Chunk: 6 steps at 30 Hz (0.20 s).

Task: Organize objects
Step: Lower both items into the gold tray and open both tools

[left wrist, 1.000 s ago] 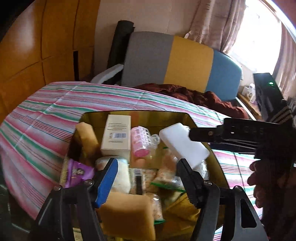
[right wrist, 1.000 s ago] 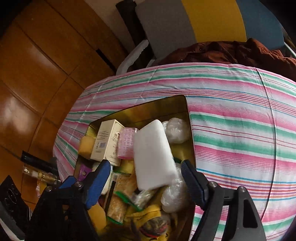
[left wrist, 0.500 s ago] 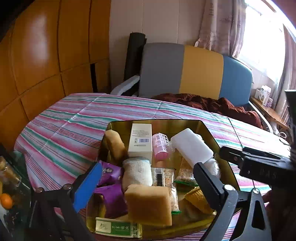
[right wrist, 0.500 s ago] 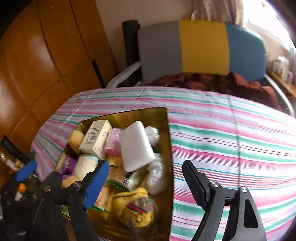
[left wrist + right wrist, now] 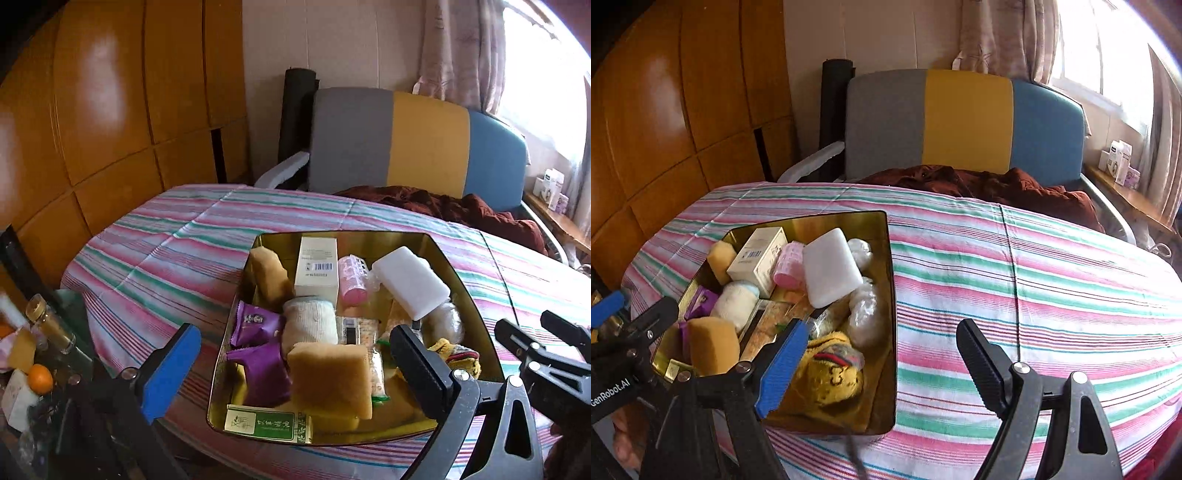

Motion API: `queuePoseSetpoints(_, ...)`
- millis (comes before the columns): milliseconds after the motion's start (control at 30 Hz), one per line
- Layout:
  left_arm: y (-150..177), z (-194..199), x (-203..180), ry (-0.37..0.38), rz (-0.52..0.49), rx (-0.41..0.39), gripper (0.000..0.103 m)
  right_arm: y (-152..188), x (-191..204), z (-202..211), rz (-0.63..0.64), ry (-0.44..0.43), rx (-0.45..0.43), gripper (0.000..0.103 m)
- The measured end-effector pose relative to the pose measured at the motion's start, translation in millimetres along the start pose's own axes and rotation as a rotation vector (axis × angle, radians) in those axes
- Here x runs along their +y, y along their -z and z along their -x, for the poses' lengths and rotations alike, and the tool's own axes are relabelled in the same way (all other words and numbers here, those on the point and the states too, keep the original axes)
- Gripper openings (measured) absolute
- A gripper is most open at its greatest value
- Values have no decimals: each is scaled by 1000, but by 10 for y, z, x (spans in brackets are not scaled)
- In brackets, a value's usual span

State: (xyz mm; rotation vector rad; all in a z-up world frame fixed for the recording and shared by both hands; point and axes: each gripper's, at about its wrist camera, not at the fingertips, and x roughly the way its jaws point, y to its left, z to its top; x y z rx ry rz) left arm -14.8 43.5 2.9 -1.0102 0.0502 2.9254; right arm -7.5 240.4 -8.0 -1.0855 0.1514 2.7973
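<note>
Now both tools are held open and empty, the left tool [image 5: 291,365] and right tool [image 5: 882,365] above the crowded gold tin [image 5: 465,280]; the white sponge [image 5: 410,282], perched beyond the left tool, could be toppled by careless reaching.

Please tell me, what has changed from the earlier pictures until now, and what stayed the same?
Both grippers drew back from the gold tin, so more of the striped cloth shows. The left gripper widened its jaws from half open to fully open; no item sat between them. The right gripper is open and empty, as before. The white block, the cream box and the sponges kept their places in the tin.
</note>
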Motion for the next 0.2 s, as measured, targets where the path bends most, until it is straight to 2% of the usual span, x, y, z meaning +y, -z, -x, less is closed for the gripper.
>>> queuePoseSetpoints(200, 4, 73, -6, 4, -4, -23, 102, 18, 52, 2, 12, -6, -4, 84)
